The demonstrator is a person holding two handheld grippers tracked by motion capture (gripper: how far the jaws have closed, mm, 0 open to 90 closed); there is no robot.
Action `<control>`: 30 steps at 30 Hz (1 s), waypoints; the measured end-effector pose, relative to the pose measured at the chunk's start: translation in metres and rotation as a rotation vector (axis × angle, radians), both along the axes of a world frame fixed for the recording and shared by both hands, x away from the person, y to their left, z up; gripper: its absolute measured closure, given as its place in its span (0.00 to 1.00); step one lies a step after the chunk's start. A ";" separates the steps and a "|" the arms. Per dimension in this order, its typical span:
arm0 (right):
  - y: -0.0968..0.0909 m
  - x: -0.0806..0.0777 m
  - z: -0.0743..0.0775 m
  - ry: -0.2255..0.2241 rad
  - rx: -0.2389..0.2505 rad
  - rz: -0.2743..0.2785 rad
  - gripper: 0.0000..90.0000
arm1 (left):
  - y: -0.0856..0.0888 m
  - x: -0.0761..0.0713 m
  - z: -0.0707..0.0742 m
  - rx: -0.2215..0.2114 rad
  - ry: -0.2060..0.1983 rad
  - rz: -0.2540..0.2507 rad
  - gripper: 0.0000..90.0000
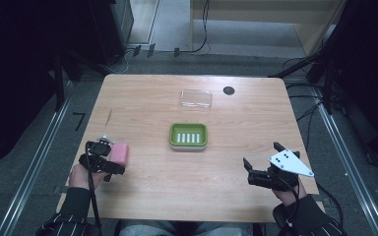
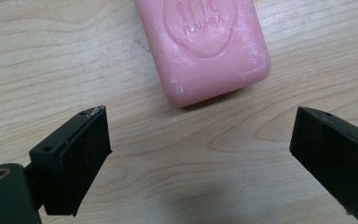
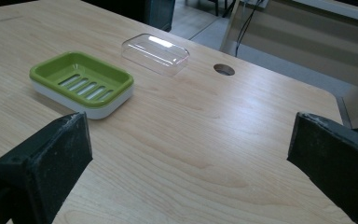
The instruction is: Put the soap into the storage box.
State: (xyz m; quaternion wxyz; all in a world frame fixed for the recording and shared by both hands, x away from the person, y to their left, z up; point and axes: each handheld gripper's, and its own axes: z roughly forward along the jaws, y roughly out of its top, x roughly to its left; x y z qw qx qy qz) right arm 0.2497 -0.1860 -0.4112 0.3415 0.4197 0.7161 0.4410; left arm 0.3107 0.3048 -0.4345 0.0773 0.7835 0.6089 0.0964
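A pink bar of soap (image 1: 119, 153), lying flat on the wood at the lower left of the high view. Rounded corners, a smooth oval stamp with raised letters on top, a few pale scuff marks. In the left gripper view, up at the top middle (image 2: 204, 46), turned a little slantwise, dark thin shadow under its near edge. Nothing touching it.

I am cataloguing colours: soap bar (image 2: 203, 49), pink, embossed oval with lettering. Soap dish (image 1: 188, 135), lime green tray with white slots, over a white base. Lid (image 1: 196, 99), clear plastic. Table (image 1: 177, 187), pale wood grain. My left gripper (image 2: 200, 149) and right gripper (image 3: 191, 163), black; my sleeves (image 1: 71, 206), dark with thin white stripes.
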 end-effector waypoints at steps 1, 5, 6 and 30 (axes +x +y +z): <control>0.001 0.000 0.000 0.001 -0.001 0.001 0.00 | 0.000 0.000 0.000 -0.001 0.002 0.000 0.06; 0.001 0.000 0.000 0.003 -0.003 0.006 0.00 | 0.000 0.001 0.001 -0.005 0.003 0.004 0.08; 0.001 0.001 0.000 0.002 -0.003 0.006 0.00 | 0.000 0.003 0.001 -0.012 0.004 0.007 0.08; 0.005 0.003 -0.001 0.021 -0.036 0.022 0.00 | 0.002 0.026 0.009 -0.055 -0.013 0.028 0.07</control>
